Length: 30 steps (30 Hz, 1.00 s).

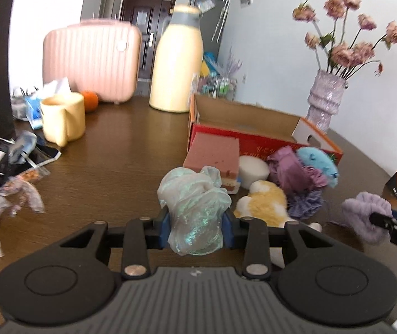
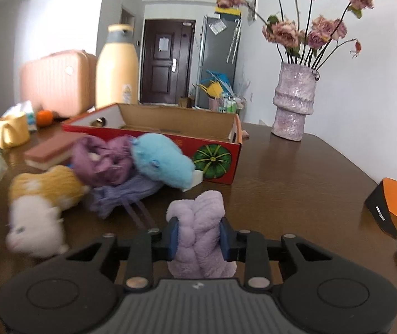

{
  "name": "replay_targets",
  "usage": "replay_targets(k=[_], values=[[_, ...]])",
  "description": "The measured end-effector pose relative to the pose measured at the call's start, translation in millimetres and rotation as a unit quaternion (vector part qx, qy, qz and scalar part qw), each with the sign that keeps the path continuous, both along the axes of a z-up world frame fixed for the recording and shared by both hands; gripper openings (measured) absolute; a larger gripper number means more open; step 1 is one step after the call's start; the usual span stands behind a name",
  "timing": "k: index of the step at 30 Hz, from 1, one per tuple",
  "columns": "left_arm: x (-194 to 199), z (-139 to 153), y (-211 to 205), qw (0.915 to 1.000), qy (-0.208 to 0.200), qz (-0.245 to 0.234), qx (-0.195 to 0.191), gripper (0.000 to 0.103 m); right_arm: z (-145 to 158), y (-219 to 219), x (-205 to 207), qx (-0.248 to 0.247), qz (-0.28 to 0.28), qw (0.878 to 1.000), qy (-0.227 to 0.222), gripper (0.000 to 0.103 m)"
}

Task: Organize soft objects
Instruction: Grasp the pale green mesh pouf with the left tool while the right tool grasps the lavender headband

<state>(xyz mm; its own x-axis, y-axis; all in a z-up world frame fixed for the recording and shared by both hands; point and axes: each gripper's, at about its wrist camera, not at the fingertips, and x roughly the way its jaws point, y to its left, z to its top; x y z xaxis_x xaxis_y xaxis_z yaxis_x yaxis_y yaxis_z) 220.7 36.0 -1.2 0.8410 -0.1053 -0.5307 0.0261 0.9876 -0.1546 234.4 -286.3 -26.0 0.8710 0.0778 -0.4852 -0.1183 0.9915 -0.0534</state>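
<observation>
Brown tabletop below, and both grippers are loaded: the left gripper (image 1: 195,229) is clamped on an iridescent scrunchie (image 1: 194,208), the right gripper (image 2: 200,239) on a fluffy lilac scrunchie (image 2: 201,233). Just beyond lies the pile, yellow-and-white plush (image 2: 42,194) and blue plush (image 2: 161,161), against the red cardboard box (image 2: 170,139). Pickup looks done; next, I'd say, carry each over the box wall and release inside.

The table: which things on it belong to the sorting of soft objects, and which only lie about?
Job: shimmery scrunchie, lilac fluffy band, blue plush, yellow-white plush, purple cloths, sponge block, cardboard box.

Lying about: vase, bottle, mug, orange, pink case.
</observation>
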Motion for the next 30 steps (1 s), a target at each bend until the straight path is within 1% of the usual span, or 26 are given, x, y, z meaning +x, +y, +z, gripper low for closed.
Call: replay_targets(k=[4,9,15,19,23,27,30], values=[[-26,14,-4,0.9997,-0.025,-0.003,0.004,0.036,11,6,-42,0.014,0.012,0.999,-0.026,0.028],[-59,24,-13,0.9983,-0.056,-0.013,0.009,0.036,30,11,-91,0.029,0.020,0.997,-0.072,0.028],[-91,30,-20,0.9960,-0.085,-0.022,0.017,0.036,43,6,-127,0.043,0.021,0.993,-0.110,0.028],[-102,35,-21,0.9945,-0.100,-0.021,0.021,0.036,46,4,-139,0.050,0.020,0.991,-0.125,0.028],[-103,42,-22,0.9933,-0.111,-0.020,0.025,0.036,52,0,-140,0.061,0.018,0.988,-0.142,0.028],[-90,54,-26,0.9913,-0.124,-0.027,0.035,0.036,59,-3,-130,0.073,0.017,0.986,-0.149,0.028],[-73,72,-27,0.9882,-0.142,-0.042,0.039,0.036,74,-11,-113,0.099,0.030,0.983,-0.149,0.028]])
